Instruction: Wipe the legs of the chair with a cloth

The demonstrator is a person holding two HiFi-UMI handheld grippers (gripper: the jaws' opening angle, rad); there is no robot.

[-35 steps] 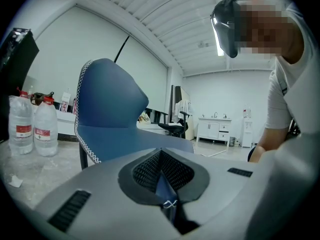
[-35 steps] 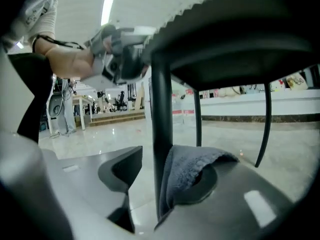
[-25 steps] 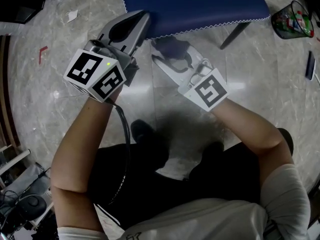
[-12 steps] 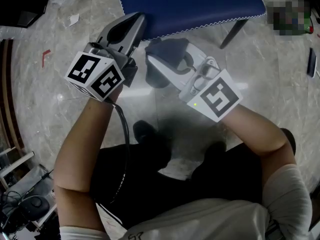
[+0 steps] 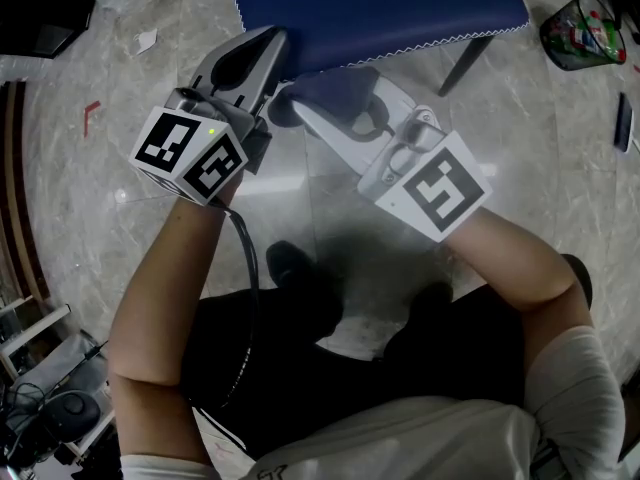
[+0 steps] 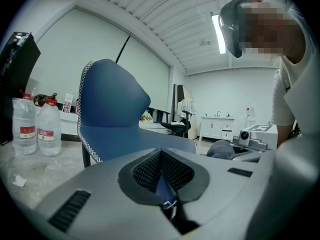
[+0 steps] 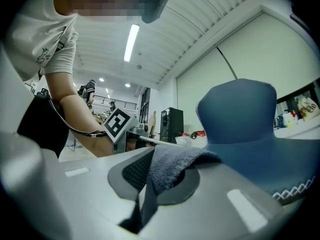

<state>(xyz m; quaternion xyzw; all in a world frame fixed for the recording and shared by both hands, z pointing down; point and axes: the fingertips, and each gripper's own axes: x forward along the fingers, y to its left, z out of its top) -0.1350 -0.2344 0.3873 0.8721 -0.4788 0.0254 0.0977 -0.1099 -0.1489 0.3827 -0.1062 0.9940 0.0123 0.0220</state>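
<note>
The blue chair's seat (image 5: 380,8) fills the top of the head view, with one dark leg (image 5: 470,63) slanting down at its right. My right gripper (image 5: 300,113) is shut on a grey-blue cloth (image 5: 335,90), held just below the seat's stitched front edge. In the right gripper view the cloth (image 7: 175,166) bunches over the pads, the chair (image 7: 250,129) beyond. My left gripper (image 5: 268,40) hovers at the seat's left corner, jaws together and nothing seen between them. The left gripper view shows the chair (image 6: 110,109), a leg (image 6: 86,159) and the cloth (image 6: 222,149).
A mesh waste basket (image 5: 585,33) stands on the marble floor at the far right, a dark flat object (image 5: 623,123) beside it. Two water bottles (image 6: 37,126) stand left of the chair. Black equipment (image 5: 40,13) lies at the top left. The person's legs are below the grippers.
The right gripper's jaws closed on the cloth and lifted it up toward the seat's front edge. The left gripper stayed where it was.
</note>
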